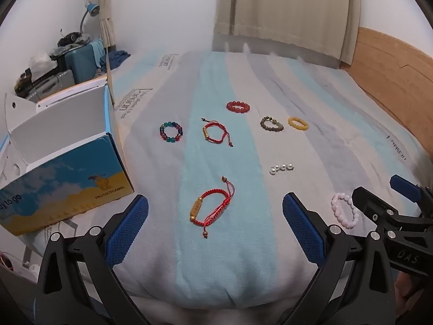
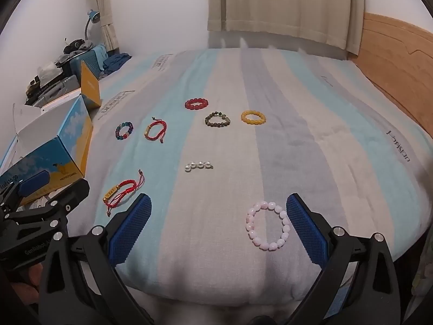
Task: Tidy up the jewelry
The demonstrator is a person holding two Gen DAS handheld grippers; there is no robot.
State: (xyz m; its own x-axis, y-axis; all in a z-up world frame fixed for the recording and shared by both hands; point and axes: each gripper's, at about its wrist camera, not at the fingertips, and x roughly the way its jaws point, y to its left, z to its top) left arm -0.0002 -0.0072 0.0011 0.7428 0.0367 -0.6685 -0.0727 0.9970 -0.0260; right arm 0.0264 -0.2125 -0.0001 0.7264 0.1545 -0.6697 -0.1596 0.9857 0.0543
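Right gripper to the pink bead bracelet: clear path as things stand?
Probably yes. The right gripper is open and empty, and the pink bead bracelet lies flat on the bedspread just ahead, close by its right finger. Nothing lies between them; the left gripper sits well off to the side.

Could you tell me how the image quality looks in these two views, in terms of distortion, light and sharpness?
Left wrist view: strong fisheye bending, dark corners, dim even light; the red cord bracelet is sharp. Right wrist view: same curvature, the headboard bows; the pink bead bracelet is crisp, with no glare.
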